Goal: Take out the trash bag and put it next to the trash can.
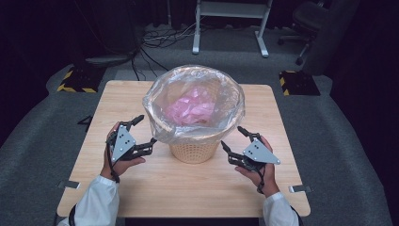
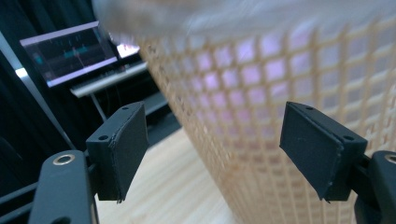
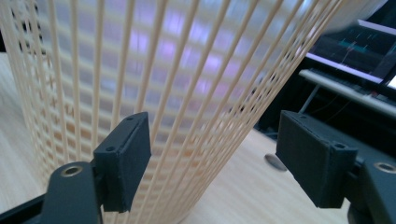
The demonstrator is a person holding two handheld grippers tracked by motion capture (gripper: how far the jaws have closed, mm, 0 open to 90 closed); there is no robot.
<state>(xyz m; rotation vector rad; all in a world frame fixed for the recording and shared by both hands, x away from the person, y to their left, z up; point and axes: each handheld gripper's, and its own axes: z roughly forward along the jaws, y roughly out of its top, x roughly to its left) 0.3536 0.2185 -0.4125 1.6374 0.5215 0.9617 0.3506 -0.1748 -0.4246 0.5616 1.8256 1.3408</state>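
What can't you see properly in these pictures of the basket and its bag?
- Pink stuff in the basket: high view, hazy through the clear bag; can't tell what it is.
- Basket's top: left gripper view, the bag's edge is blurred.
- Basket's rim and foot: right gripper view, cut off by the picture's edges.

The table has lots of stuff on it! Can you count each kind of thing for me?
Baskets: 1, the lattice basket
Clear bags: 1, the plastic liner over its rim
Pink wads: 1, pink stuff inside
Grippers: 2, left gripper and right gripper, both open
Total: 5
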